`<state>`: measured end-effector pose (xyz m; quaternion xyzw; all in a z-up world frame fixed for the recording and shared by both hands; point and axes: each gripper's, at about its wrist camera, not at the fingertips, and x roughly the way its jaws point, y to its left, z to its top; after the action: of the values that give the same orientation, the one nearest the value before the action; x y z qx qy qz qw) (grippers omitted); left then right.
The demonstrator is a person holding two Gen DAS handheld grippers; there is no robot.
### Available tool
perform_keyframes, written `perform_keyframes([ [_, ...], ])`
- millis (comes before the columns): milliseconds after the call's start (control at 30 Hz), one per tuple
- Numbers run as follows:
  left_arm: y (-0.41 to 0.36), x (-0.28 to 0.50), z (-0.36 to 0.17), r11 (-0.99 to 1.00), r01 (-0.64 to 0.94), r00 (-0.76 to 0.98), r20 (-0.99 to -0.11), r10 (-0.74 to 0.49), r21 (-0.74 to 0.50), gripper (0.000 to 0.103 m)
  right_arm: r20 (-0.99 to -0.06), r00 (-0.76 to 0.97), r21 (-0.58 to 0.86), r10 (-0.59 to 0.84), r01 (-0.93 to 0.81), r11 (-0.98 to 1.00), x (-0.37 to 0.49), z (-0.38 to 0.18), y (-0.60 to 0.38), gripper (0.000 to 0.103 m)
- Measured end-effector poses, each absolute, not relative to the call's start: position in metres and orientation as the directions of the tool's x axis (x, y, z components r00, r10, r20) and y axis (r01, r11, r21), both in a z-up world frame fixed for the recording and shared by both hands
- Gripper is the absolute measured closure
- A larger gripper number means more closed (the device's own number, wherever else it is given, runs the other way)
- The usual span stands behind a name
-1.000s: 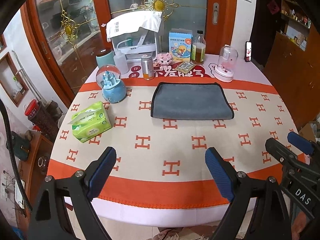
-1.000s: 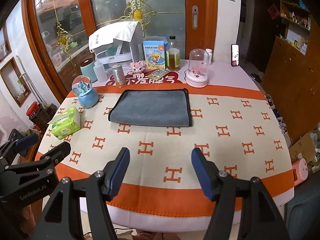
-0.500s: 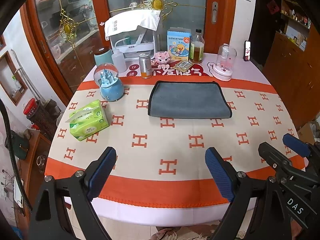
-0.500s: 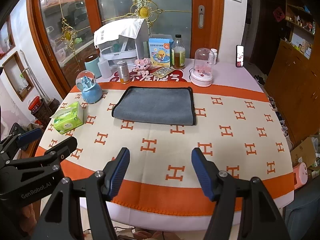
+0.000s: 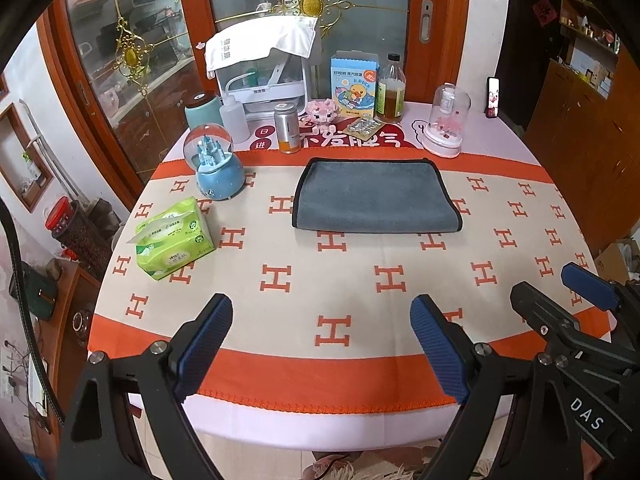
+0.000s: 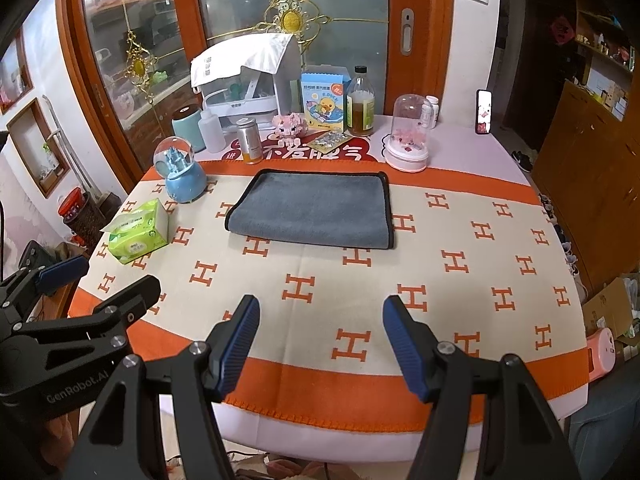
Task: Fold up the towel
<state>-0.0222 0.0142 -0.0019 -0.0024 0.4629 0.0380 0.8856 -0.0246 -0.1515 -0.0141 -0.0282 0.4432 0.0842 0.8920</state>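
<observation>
A grey towel with a dark hem (image 5: pixel 374 198) lies flat on the far half of the round table, folded into a rectangle; it also shows in the right wrist view (image 6: pixel 314 210). My left gripper (image 5: pixel 320 344) is open and empty above the table's near edge, well short of the towel. My right gripper (image 6: pixel 318 342) is open and empty, also over the near edge. Each gripper shows at the side of the other's view: the right one (image 5: pixel 560 300), the left one (image 6: pixel 100 280).
The tablecloth (image 5: pixel 332 280) is cream with orange H marks. A green tissue pack (image 5: pixel 174 238) and a blue snow globe (image 5: pixel 216 166) stand left of the towel. Bottles, a can, a box, a glass dome (image 5: pixel 446 126) and a white rack line the back.
Both grippers have pulled back and risen slightly, so the table and towel look a little farther away. The towel has not moved. Both stay open.
</observation>
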Motion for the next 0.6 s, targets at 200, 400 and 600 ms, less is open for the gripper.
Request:
perform_keyframes([
  [200, 0.0155, -0.0216, -0.0021, 0.997, -0.071, 0.57, -0.819, 0.067, 0.032, 0.013, -0.797, 0.59, 0.024, 0.127, -0.179, 0.984, -0.0233, -0.015, -0.1509, 0.038],
  [400, 0.0191, -0.0209, -0.0014, 0.996, -0.077, 0.571, -0.818, 0.073, 0.035, 0.013, -0.799, 0.586, 0.028, 0.136, -0.19, 0.981, -0.0217, -0.0177, -0.1479, 0.038],
  [600, 0.0224, -0.0196, -0.0014, 0.997, -0.077, 0.569, -0.819, 0.07, 0.031, 0.013, -0.798, 0.586, 0.028, 0.138, -0.193, 0.981, -0.0201, -0.0183, -0.1477, 0.038],
])
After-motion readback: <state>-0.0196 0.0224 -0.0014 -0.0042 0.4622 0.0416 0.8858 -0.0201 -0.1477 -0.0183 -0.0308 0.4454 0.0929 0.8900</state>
